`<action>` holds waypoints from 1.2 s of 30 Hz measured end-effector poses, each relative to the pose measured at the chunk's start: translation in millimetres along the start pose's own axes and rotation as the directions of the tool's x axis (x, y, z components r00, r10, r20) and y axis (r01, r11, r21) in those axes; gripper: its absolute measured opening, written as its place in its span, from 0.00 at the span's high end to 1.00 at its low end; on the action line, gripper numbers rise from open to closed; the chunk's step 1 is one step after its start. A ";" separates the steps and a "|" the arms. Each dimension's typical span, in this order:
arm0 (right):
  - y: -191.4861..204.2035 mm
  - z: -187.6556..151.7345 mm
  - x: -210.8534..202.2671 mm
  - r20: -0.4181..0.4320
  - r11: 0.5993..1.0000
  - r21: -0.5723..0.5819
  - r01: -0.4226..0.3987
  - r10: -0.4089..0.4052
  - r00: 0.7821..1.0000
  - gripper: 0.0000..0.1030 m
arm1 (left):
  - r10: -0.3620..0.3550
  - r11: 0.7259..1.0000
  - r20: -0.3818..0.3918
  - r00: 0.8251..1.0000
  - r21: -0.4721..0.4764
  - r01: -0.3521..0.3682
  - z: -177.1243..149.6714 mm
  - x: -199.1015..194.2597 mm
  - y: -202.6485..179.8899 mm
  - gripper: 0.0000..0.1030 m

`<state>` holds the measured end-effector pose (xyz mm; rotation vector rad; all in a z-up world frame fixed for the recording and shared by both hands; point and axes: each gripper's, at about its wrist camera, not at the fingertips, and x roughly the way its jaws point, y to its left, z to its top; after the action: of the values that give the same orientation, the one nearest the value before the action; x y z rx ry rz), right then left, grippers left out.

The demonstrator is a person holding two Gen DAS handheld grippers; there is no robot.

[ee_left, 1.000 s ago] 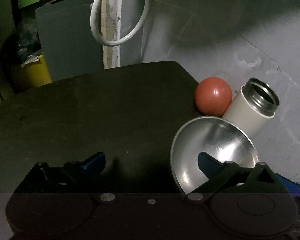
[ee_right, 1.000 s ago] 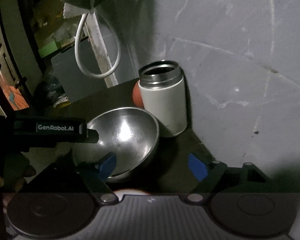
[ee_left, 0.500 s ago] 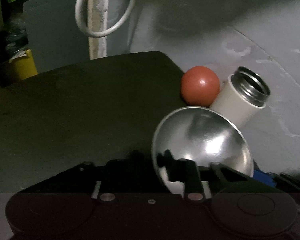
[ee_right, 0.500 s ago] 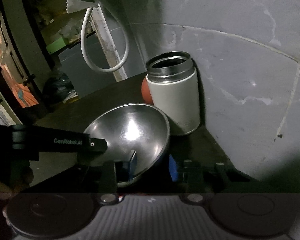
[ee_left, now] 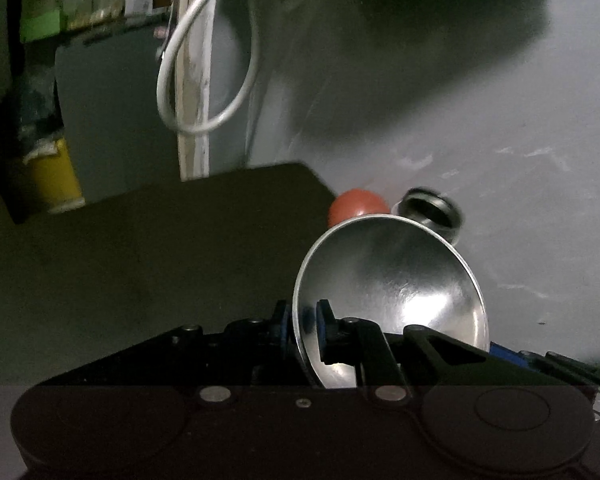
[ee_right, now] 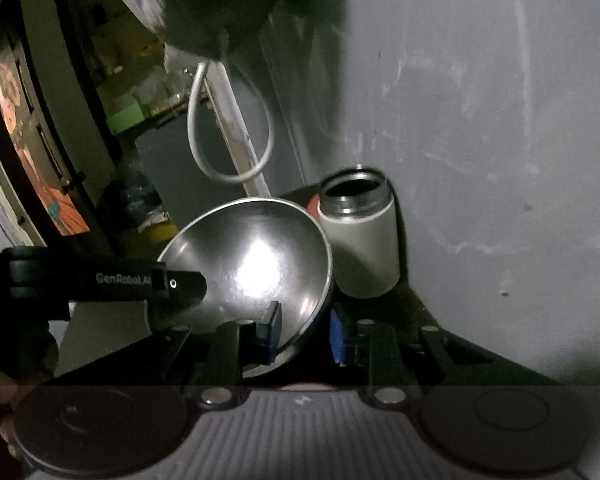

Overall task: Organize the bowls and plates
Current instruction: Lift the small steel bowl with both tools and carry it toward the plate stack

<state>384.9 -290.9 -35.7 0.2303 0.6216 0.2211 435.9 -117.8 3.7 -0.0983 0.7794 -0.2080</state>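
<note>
Two grippers, left gripper [ee_left: 301,322] and right gripper [ee_right: 305,330], each have their jaws clamped on opposite rims of the steel bowl [ee_right: 256,264], tilted above the dark worktop [ee_left: 148,248] beside the white flask [ee_right: 360,244] and red ball [ee_left: 354,206].

A shiny steel bowl [ee_left: 392,280] is tilted, its hollow facing the cameras, just in front of the white flask [ee_right: 360,240].

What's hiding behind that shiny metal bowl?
Behind the steel bowl sit a red ball and an open white flask. From the left wrist view the bowl covers the ball's lower half and most of the flask's body.
</note>
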 end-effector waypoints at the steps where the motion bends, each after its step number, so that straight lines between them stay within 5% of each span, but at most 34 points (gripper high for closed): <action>1: 1.2 -0.4 -8.3 0.008 1.000 0.001 0.001 -0.002 1.000 0.73 | -0.002 1.000 0.011 1.000 0.011 0.002 -0.4 -8.5 -3.2 0.86; 19: 46.5 -70.9 -157.8 0.082 0.986 0.064 0.152 -0.157 0.984 0.73 | -0.194 0.971 0.062 0.979 0.156 0.182 -68.9 -138.0 -26.3 0.86; 29: 59.1 -122.6 -215.6 0.002 0.974 0.081 0.213 -0.214 0.977 0.73 | -0.280 0.950 -0.047 0.959 0.127 0.284 -130.7 -174.4 -23.3 0.86; 36: 49.0 -153.4 -231.3 -0.101 0.970 0.071 0.231 -0.223 0.970 0.73 | -0.290 0.945 -0.197 0.936 0.097 0.313 -170.5 -164.1 -27.8 0.86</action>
<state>103.7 -284.9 -16.4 0.2275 0.7444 -0.0153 197.8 -110.4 0.2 -0.0794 0.9284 -0.5655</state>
